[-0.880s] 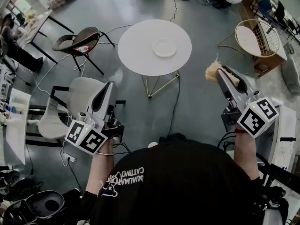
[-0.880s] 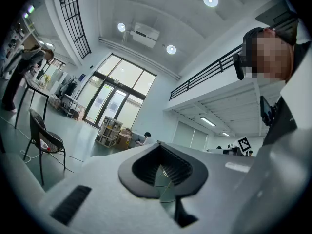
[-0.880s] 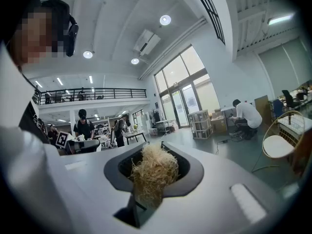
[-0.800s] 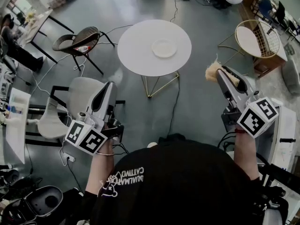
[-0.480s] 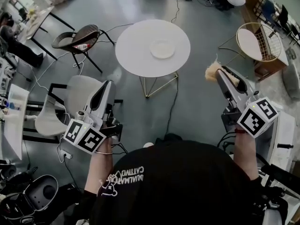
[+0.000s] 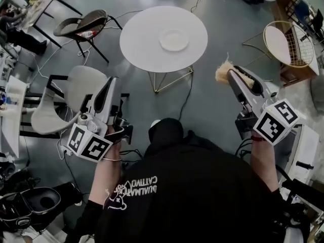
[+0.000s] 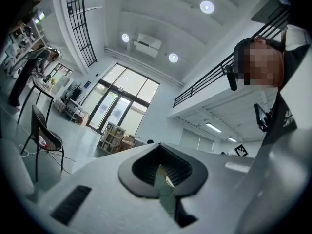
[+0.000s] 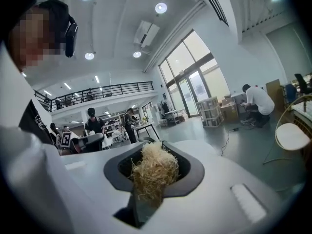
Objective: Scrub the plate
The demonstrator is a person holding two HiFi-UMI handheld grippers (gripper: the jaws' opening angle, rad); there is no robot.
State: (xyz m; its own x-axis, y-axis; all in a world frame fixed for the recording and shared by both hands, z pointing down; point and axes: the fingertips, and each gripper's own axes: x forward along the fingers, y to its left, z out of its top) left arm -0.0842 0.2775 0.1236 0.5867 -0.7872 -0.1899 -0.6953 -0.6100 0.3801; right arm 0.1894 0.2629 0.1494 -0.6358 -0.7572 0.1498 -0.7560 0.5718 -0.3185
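A white plate (image 6: 173,39) rests on a round white table (image 6: 142,34) ahead of me in the head view. My right gripper (image 6: 229,73) is held up to the right of the table, shut on a tuft of pale straw-like scrubber (image 6: 223,71); the scrubber (image 8: 152,172) fills its jaws in the right gripper view. My left gripper (image 6: 112,83) is raised at the left, well short of the table, shut with nothing between its jaws (image 7: 161,172). Both point roughly toward the table but stay apart from it.
A dark chair (image 6: 81,23) stands left of the table, a pale chair (image 6: 76,92) beneath my left gripper, and a wire-backed chair (image 6: 286,42) at the far right. Cables trail over the grey floor (image 6: 202,90). A desk edge (image 6: 10,113) lies far left.
The head view has shifted forward: the table and plate sit slightly higher in frame and my grippers appear a little closer to the table. Neither grip has changed.
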